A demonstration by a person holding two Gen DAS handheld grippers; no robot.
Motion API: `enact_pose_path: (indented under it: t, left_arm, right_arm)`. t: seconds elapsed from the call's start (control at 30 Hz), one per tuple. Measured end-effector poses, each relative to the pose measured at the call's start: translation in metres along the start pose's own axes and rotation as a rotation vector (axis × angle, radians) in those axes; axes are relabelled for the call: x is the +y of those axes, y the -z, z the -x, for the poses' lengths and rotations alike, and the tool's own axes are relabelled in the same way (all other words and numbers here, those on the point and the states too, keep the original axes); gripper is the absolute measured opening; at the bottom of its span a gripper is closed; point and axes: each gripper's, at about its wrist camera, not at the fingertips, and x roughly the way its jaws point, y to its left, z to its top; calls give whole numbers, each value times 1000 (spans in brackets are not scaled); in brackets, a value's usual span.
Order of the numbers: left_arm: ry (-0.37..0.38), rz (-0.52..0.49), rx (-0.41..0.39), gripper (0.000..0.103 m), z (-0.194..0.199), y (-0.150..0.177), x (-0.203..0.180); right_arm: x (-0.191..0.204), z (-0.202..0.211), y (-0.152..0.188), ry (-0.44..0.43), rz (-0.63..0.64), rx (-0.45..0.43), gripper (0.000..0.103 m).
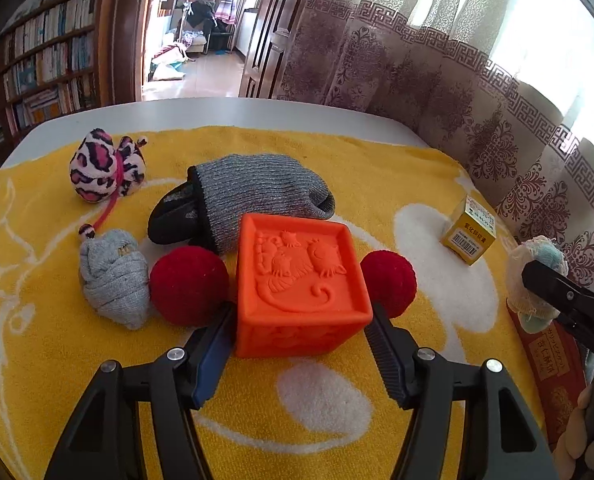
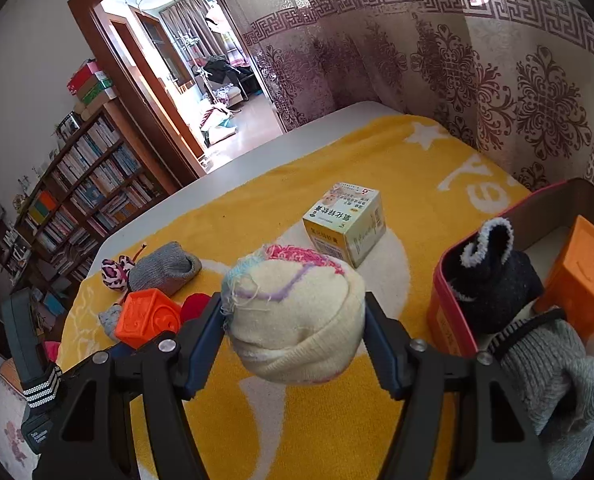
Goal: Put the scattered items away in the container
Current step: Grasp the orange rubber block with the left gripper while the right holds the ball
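Jaws of the left gripper (image 1: 300, 322) flank the orange block (image 1: 301, 284).

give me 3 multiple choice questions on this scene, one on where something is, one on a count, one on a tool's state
1. Where does the small yellow medicine box stand?
A. inside the red container
B. on the yellow towel
C. on top of the orange block

2. How many red balls lie beside the orange block in the left wrist view?
A. one
B. two
C. four

3. What is the right tool doing?
A. gripping a cream rolled sock
B. hanging open with nothing in it
C. gripping a red ball

Answers:
1 B: the box sits on the yellow towel, apart from the red container.
2 B: one red ball lies at the block's left and another at its right.
3 A: the cream rolled sock fills the space between its two fingers.
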Motion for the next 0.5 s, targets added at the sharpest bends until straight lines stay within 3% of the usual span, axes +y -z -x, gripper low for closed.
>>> enact_pose_path:
  t: [0.13,0.23,0.5]
  left_arm:
    - [-23,-14,-8,66,-2,-3,-5]
    - [-46,-18,-26,59,-2,-3,-8]
    - [-30,-29,-112,56,22,0,-13]
  right_arm:
    - [3,0,2,-1,18,-9,69]
    - [8,2,5,3,49,-29,69]
    - [12,0,10,-2,69,-36,69]
